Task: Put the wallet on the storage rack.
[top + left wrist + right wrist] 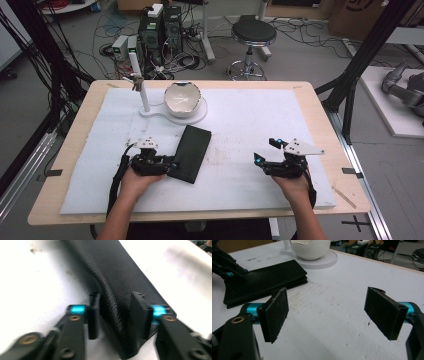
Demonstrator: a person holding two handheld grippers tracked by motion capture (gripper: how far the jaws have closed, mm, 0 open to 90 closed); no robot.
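A flat black folded case (190, 152) lies slantwise on the white mat (250, 115), left of centre. My left gripper (170, 162) grips its near left corner. In the left gripper view the case (120, 277) bulges up between the two pads (93, 315), which press on it from both sides. My right gripper (265, 151) rests on the mat at the right, jaws wide apart and nothing between them (332, 310). From the right gripper view the case (267, 277) lies far left, with the left gripper (227, 272) at its end.
A white bowl (182, 99) sits on a round white base (200, 116) at the back of the mat, with a white upright post (141, 90) beside it. On the floor beyond the wooden table (60, 150) stand a stool (253, 32), computer boxes and cables.
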